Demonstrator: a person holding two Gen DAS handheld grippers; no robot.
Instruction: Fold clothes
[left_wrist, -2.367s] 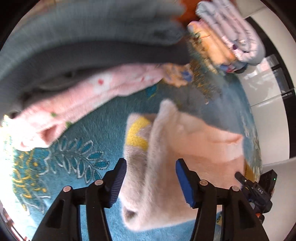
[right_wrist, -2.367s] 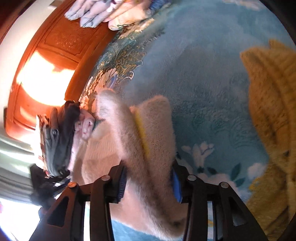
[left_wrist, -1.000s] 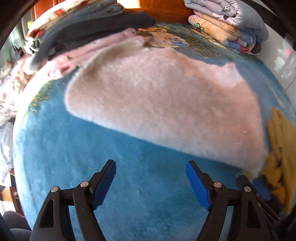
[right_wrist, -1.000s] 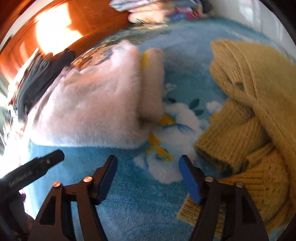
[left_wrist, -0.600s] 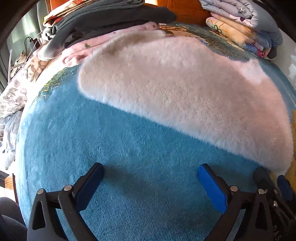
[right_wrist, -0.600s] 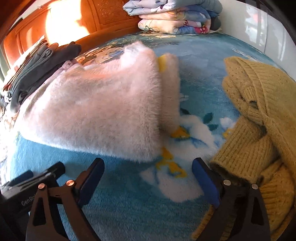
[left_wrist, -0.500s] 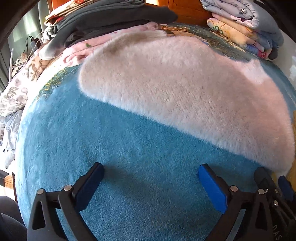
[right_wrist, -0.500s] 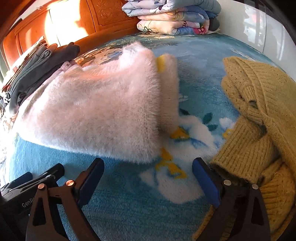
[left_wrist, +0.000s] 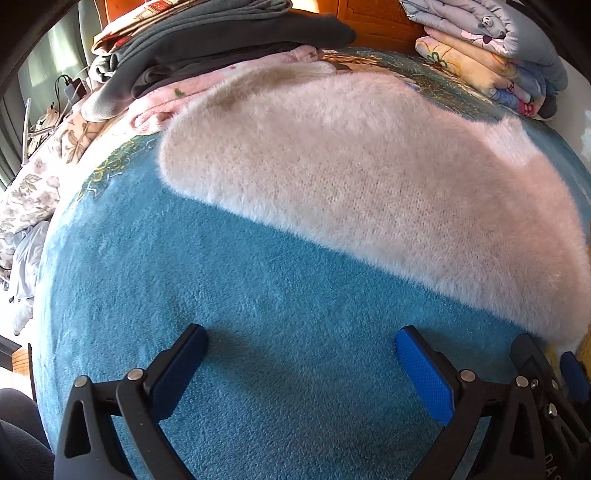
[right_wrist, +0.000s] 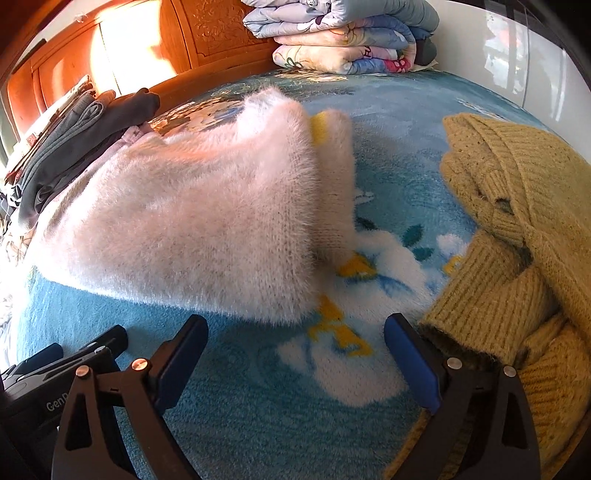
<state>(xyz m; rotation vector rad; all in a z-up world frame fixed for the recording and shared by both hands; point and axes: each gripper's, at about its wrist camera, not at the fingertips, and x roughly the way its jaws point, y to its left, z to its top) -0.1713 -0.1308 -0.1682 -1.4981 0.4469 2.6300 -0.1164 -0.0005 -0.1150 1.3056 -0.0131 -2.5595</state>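
Observation:
A fluffy pale pink sweater lies folded on the blue plush blanket; it also shows in the right wrist view, with a yellow patch at its far edge. My left gripper is open and empty, low over bare blanket in front of the sweater's near edge. My right gripper is open and empty, just in front of the sweater's near right corner. A mustard yellow knit sweater lies crumpled to the right, touching the right finger.
A pile of dark grey and pink clothes sits at the back left. Folded quilts are stacked at the back against the wooden headboard. The blanket edge drops off at the left.
Both grippers let go of the pink sweater, opened wide and drew back. The sweater now lies folded flat on the blanket. In the last half second almost nothing moved.

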